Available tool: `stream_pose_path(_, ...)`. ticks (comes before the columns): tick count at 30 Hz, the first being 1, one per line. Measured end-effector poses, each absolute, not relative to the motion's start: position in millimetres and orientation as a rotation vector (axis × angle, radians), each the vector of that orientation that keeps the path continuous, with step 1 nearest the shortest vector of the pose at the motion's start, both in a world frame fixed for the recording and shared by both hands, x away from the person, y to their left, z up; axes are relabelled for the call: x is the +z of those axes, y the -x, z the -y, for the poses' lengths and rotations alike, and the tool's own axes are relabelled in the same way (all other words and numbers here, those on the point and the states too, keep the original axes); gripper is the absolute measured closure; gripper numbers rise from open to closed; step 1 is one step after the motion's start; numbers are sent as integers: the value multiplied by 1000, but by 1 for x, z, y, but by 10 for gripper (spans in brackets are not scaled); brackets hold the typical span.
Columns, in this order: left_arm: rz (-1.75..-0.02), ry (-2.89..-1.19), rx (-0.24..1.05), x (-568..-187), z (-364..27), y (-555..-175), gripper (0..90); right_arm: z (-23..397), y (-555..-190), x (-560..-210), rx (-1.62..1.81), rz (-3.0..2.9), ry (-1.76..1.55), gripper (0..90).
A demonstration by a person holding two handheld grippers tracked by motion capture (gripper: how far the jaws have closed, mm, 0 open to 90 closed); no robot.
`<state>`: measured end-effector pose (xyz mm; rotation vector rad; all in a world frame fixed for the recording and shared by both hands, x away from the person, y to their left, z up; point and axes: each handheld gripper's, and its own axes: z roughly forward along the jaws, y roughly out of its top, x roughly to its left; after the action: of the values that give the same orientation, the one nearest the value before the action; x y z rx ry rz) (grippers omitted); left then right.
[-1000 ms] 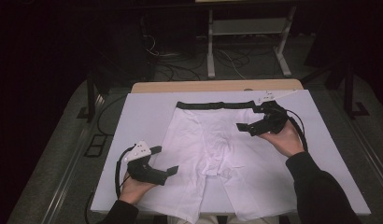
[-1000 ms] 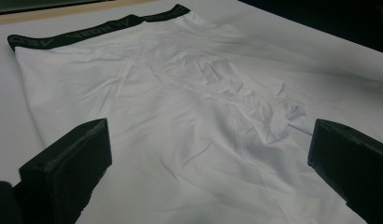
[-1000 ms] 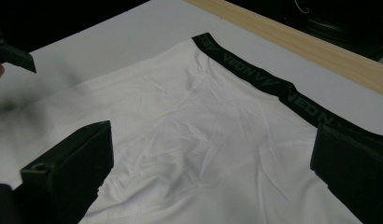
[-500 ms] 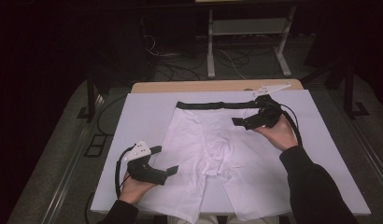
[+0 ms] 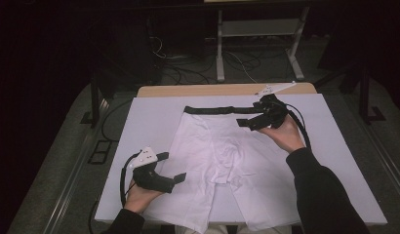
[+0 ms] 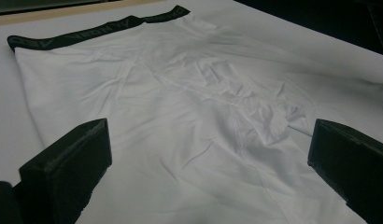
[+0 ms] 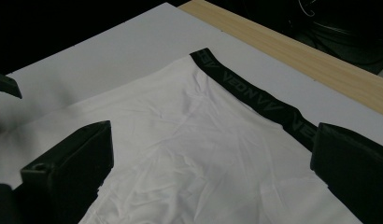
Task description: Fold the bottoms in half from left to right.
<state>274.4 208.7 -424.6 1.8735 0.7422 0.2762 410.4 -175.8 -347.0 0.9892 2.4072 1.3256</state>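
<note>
White boxer shorts [image 5: 222, 156] with a black waistband [image 5: 215, 109] lie flat on the white table cover [image 5: 149, 122], waistband at the far side. My left gripper [image 5: 172, 166] hovers open over the near left leg of the shorts, jaws pointing right. In the left gripper view the gripper [image 6: 210, 140] stands wide open above the crumpled crotch seam [image 6: 245, 102]. My right gripper [image 5: 248, 117] is open just above the waistband's right end. In the right gripper view the gripper [image 7: 213, 144] brackets the white cloth, with the waistband [image 7: 255, 93] running toward its right jaw.
A wooden table edge [image 5: 227, 90] shows beyond the cover. Behind the table, cables [image 5: 173, 63] and a metal stand [image 5: 256, 34] sit on the dark floor. A metal rail [image 5: 76, 175] runs along the left side.
My right gripper has moved away from me and slightly left, up to the waistband. The left gripper and the shorts have stayed put.
</note>
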Motion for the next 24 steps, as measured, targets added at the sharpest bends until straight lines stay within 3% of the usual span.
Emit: stream_pose_path(24,-740,-1870,271,-425,-209,-275,0,143,-435,-344,1305,-2436,-952,0)
